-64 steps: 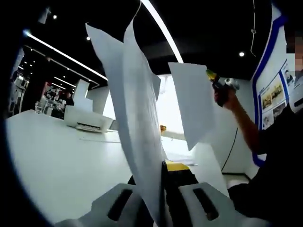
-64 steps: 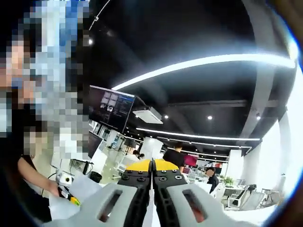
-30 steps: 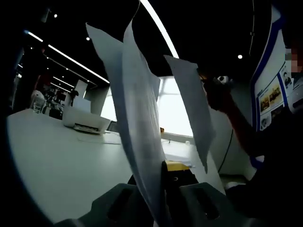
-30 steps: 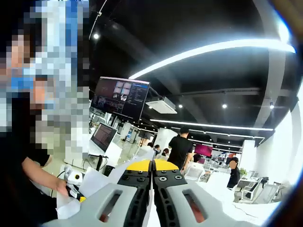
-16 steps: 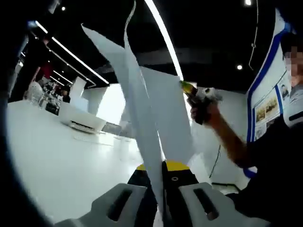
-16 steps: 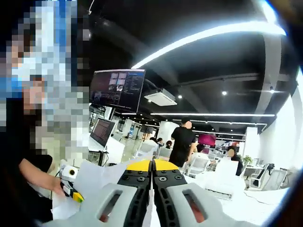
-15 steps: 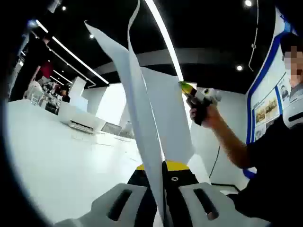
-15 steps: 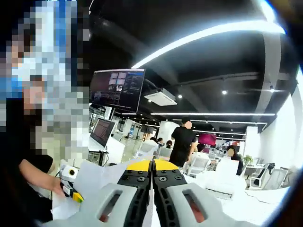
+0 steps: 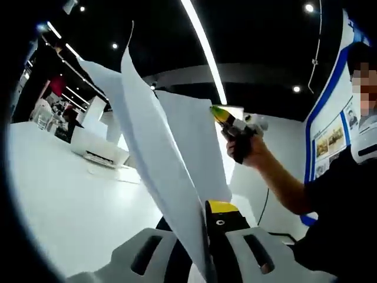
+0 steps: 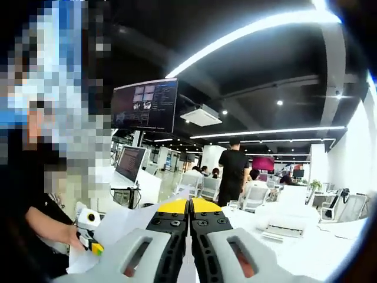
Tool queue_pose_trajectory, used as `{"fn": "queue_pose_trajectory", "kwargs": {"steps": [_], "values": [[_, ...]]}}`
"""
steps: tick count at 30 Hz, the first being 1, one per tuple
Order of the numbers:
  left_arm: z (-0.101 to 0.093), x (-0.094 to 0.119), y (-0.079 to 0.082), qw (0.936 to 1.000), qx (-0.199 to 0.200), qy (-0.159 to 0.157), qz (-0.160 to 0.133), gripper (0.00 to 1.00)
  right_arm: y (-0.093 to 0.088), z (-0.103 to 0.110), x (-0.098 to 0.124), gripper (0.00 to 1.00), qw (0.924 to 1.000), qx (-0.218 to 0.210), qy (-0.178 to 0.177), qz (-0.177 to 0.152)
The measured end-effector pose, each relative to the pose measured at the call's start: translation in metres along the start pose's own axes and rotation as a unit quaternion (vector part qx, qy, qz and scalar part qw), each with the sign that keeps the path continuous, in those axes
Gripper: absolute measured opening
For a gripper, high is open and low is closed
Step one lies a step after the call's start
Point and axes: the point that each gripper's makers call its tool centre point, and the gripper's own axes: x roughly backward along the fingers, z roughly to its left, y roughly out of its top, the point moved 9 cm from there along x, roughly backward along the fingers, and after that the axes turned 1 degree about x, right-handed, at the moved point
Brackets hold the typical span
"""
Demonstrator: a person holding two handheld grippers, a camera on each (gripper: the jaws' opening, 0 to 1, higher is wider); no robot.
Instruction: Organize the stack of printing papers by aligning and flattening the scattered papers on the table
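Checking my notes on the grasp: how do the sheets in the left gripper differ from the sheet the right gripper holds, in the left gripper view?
The sheets in the left gripper rise from between its jaws, near and large; the sheet in the right gripper hangs behind them, partly hidden. The left gripper pinches from below; the right gripper grips its sheet at the top edge. Both are plain white paper, held off the table.

no legible text — screens, posters blurred
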Motion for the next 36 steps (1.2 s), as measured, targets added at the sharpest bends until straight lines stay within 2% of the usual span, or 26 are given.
{"fn": "queue_pose_trajectory", "kwargs": {"steps": [8,12,19,24,28,36], "values": [[-0.001,0.0,0.001,1.0,-0.004,-0.001,-0.002,0.13,-0.013,0.002,-0.011,0.0,0.999,-0.045,0.005,0.004],[0.0,0.0,0.001,1.0,-0.001,0.001,-0.003,0.12,-0.017,0.008,-0.014,0.0,0.9971,-0.074,0.015,-0.001],[-0.001,0.003,0.003,0.9996,-0.023,0.003,-0.014,0.06,-0.022,0.017,-0.012,0.0,0.9963,-0.081,0.028,0.002],[-0.008,0.003,0.005,0.9983,-0.052,-0.016,-0.02,0.05,-0.019,0.015,0.0,0.0,0.9977,-0.062,0.025,-0.009],[-0.009,0.003,0.006,0.9979,-0.057,-0.021,-0.021,0.05,-0.021,0.007,0.01,0.12,0.9977,-0.064,0.019,-0.01],[-0.012,0.001,0.005,0.9972,-0.065,-0.033,-0.017,0.05,-0.029,-0.004,0.027,0.2,0.9972,-0.068,0.03,0.005]]}}
